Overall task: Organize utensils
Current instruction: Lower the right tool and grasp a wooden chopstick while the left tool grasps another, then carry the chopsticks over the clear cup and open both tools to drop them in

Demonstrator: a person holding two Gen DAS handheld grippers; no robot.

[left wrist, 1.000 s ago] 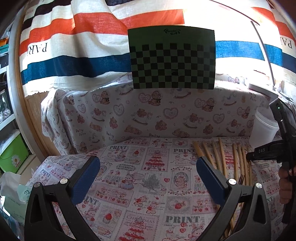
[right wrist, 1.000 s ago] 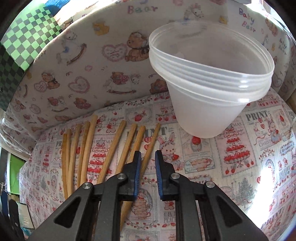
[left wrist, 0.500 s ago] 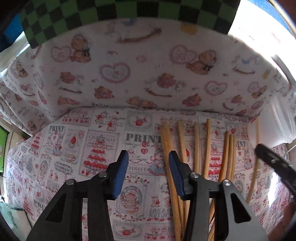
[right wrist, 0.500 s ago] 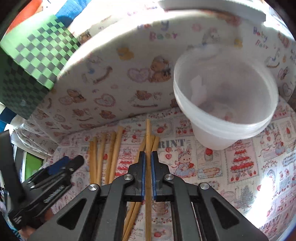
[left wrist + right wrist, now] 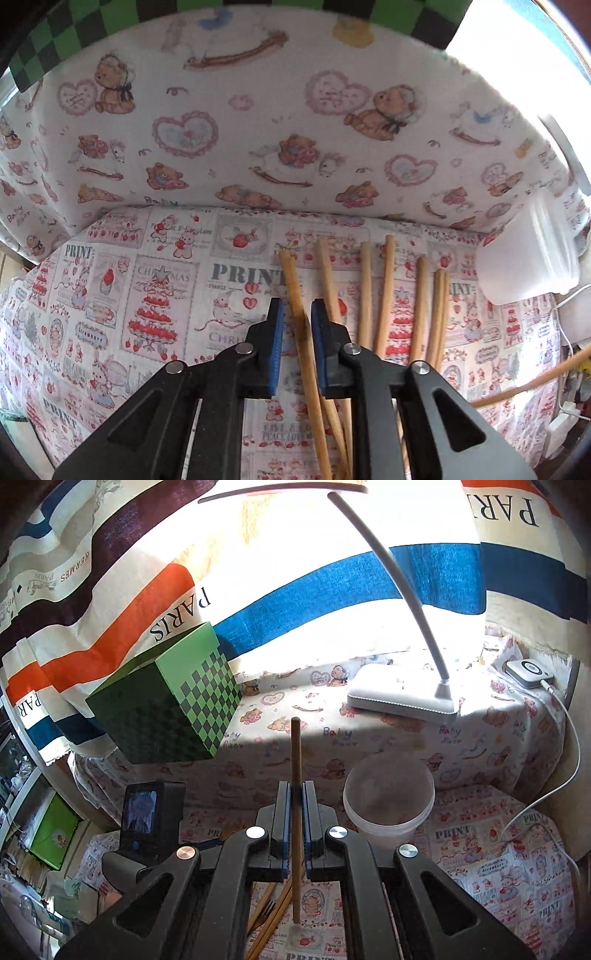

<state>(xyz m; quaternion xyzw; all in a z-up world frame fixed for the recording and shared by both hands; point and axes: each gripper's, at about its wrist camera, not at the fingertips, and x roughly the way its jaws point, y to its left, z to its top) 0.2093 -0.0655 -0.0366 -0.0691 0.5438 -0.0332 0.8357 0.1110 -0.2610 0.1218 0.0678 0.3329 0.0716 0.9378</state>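
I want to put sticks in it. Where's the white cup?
The white cup stands on the table, right of the right gripper and below the lamp.

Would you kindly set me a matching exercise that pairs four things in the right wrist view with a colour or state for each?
Things:
1. right claw
2. plastic cup
3. checkered box
4. lamp

Descriptions:
A. white, with a long curved neck
B. green and black
C. shut on a wooden chopstick
D. translucent, standing on the printed cloth

Pairs: 1-C, 2-D, 3-B, 4-A
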